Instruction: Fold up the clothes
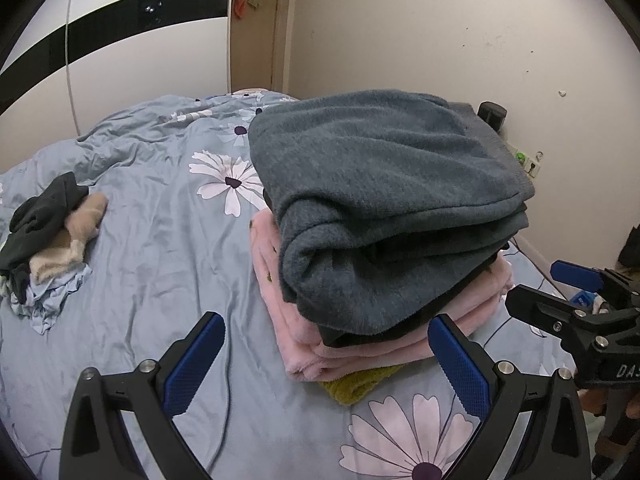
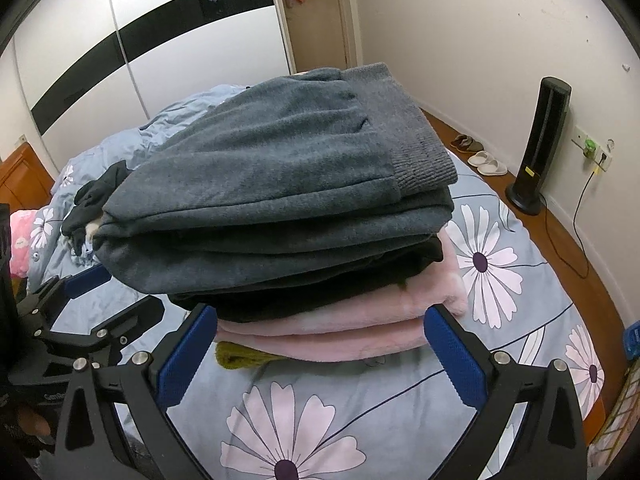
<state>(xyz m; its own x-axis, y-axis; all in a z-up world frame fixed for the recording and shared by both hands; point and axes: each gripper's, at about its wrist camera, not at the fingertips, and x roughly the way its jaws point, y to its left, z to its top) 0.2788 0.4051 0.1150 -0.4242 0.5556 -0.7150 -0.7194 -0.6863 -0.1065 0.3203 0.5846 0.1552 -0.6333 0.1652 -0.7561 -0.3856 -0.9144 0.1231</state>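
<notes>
A stack of folded clothes lies on the bed: a grey knit garment (image 1: 384,200) on top, a black layer, a pink fleece (image 1: 304,344) and an olive piece (image 1: 356,386) at the bottom. The stack also shows in the right wrist view, with the grey garment (image 2: 272,200) above the pink fleece (image 2: 352,328). My left gripper (image 1: 326,360) is open and empty, just in front of the stack. My right gripper (image 2: 318,344) is open and empty at the stack's near edge; it also shows in the left wrist view (image 1: 560,292). A loose pile of unfolded clothes (image 1: 52,236) lies at the left.
The bed has a light blue floral sheet (image 1: 160,240). A wardrobe with a black stripe (image 2: 160,32) stands behind. A black tower heater (image 2: 540,144), slippers (image 2: 486,164) and a cable lie on the wooden floor at the right. A pink toy (image 2: 20,240) sits at the left.
</notes>
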